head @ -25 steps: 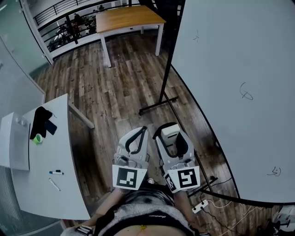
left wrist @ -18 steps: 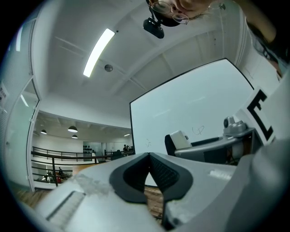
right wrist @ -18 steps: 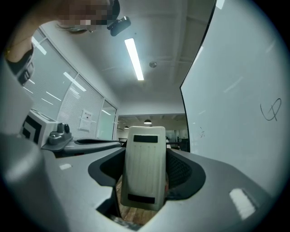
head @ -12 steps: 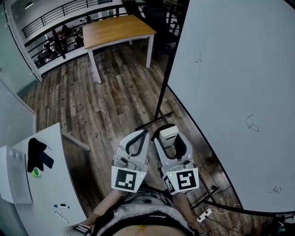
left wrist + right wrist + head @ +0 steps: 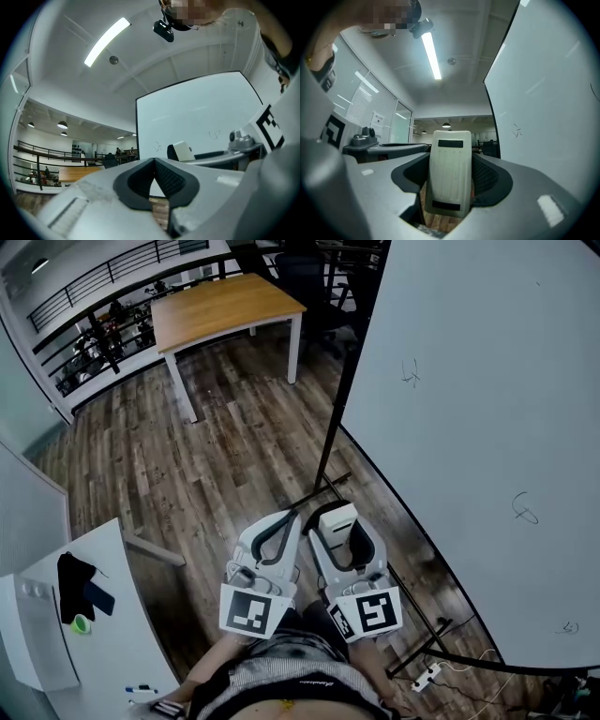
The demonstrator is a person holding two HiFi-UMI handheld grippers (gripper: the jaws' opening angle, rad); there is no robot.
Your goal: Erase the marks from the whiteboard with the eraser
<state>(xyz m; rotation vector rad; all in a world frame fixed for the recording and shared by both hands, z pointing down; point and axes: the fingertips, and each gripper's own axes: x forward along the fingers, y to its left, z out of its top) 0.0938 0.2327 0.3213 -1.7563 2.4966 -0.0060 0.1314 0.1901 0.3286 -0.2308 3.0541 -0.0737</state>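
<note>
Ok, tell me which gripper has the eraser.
The right gripper: the white eraser stands clamped between its jaws, whereas the left gripper has its jaws shut together on nothing.

Dark wood plank floor [image 5: 225, 456] fills most of the head view. Wooden table [image 5: 225, 304] with white legs stands at the top, nothing on it. Black railing [image 5: 103, 287] runs along the top left behind it, and a dark office chair [image 5: 305, 277] sits just right of the table. White bench [image 5: 112, 634] is at lower left. Near its left edge lie a black cloth [image 5: 70, 585], a dark blue flat item [image 5: 97, 598] touching it, and a green roll [image 5: 81, 623] just below. A marker [image 5: 141, 691] lies at the bench's near edge. White power strip [image 5: 424, 677] with cables [image 5: 487, 662] is on the floor at lower right. Long ceiling light [image 5: 107, 41] is lit overhead.
</note>
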